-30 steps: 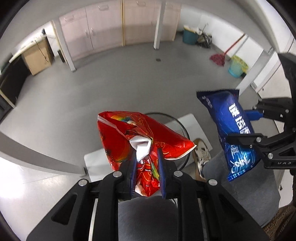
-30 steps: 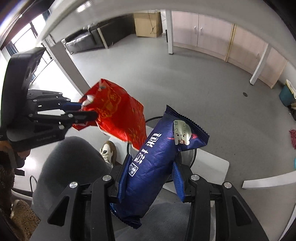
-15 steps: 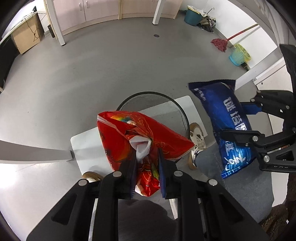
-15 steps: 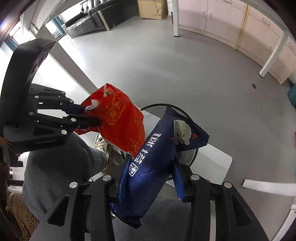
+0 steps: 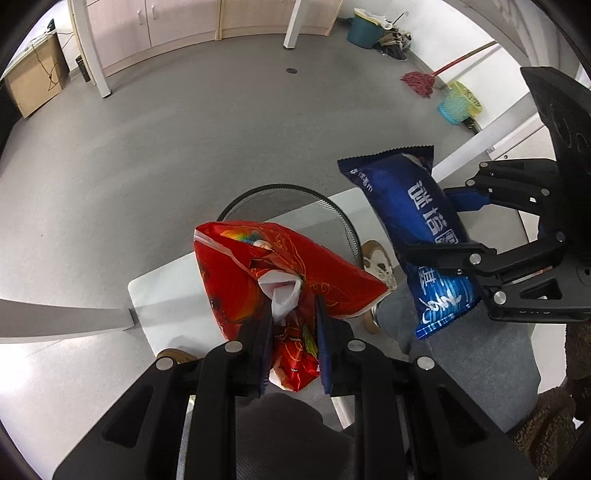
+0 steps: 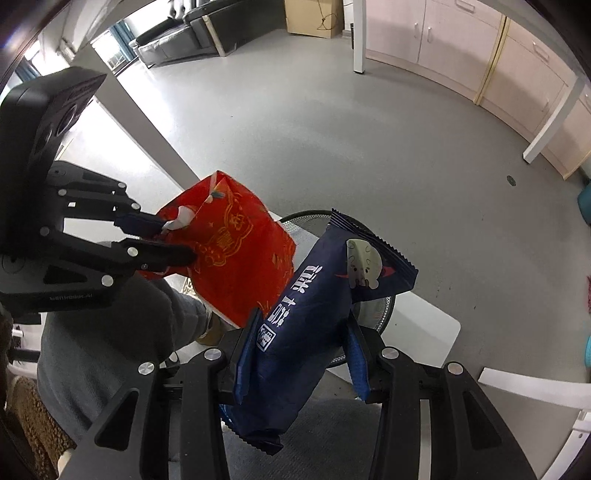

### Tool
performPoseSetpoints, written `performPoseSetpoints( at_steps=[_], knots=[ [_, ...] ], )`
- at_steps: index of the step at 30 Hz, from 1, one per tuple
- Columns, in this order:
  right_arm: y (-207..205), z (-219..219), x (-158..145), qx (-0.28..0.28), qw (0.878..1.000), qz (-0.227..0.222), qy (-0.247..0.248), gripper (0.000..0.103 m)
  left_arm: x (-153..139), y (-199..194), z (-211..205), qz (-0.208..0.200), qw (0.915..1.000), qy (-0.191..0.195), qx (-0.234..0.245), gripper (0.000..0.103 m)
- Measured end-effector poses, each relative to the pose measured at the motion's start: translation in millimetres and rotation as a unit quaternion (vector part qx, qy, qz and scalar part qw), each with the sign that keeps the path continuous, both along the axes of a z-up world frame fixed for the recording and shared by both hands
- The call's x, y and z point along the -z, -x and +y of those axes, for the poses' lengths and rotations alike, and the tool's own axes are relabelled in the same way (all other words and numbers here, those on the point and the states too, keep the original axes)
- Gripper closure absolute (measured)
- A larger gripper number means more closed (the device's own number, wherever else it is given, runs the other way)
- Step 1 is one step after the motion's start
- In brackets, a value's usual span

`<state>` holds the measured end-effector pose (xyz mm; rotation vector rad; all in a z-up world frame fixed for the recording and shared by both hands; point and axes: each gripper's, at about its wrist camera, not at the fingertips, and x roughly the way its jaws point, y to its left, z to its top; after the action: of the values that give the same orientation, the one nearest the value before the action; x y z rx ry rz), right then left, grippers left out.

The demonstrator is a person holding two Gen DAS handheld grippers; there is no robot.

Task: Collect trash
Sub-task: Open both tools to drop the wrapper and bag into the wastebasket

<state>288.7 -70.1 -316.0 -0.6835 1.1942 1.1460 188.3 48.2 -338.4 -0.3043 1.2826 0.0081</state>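
While over mesh bin — left tool grips red bag | right tool grips blue packet

Grey floor; pale cabinets along the wall. Black sofa, cardboard box. Red mop, teal bucket.

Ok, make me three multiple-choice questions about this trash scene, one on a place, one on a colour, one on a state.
1. Where is the black wire-mesh bin?
A. On the floor under both bags
B. On a shelf
C. On the sofa

2. What colour is the crinkly bag in the left claw?
A. Green
B. Red
C. White

3. What is the right claw doing?
A. Open, empty
B. Gripping a mop
C. Clamped on the blue foil snack packet

Answers: 1 A, the rim shows beneath them; 2 B, plainly red; 3 C, pads press its sides.
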Motion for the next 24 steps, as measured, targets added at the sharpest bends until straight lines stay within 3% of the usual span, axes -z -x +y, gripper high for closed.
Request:
performPoseSetpoints(
  at_steps=[2,3,4,5,6,8,11,24],
  knots=[
    [-1.3,-0.4,-1.7,0.003,1.000,-0.004,0.003,0.056,-2.6,1.0,-1.3,-0.004,1.0000,0.003,0.005,0.075],
    [-2.0,-1.9,-4.7,0.007,1.000,-0.011,0.003,0.053,-3.2,1.7,-1.0,-0.005,1.0000,0.004,0.007,0.062],
    [-2.0,-3.9,-8.7,0.010,1.000,-0.023,0.003,0.049,-3.1,2.7,-0.2,-0.003,0.9999,0.005,0.010,0.021],
    [-1.2,-6.4,-13.1,0.011,0.999,-0.032,0.001,0.036,-4.6,4.8,-0.7,0.000,0.9999,-0.005,0.012,0.004],
    [-0.1,-9.0,-18.3,0.009,0.999,-0.032,-0.003,0.021,-10.7,8.4,-1.9,-0.009,0.9996,-0.023,0.015,0.009],
    [1.6,-13.0,-26.5,0.005,1.000,-0.022,-0.013,0.007,-21.0,14.7,-2.5,-0.022,0.9993,-0.021,0.021,0.009],
    [6.5,-18.8,-37.9,0.003,0.999,-0.033,-0.013,0.003,-35.8,21.1,-4.8,-0.044,0.9986,-0.021,0.021,0.007],
    [41.8,-39.3,-101.6,0.002,0.995,-0.079,-0.066,0.003,-78.6,56.5,-22.0,-0.091,0.9949,-0.034,0.029,0.005]
  ],
)
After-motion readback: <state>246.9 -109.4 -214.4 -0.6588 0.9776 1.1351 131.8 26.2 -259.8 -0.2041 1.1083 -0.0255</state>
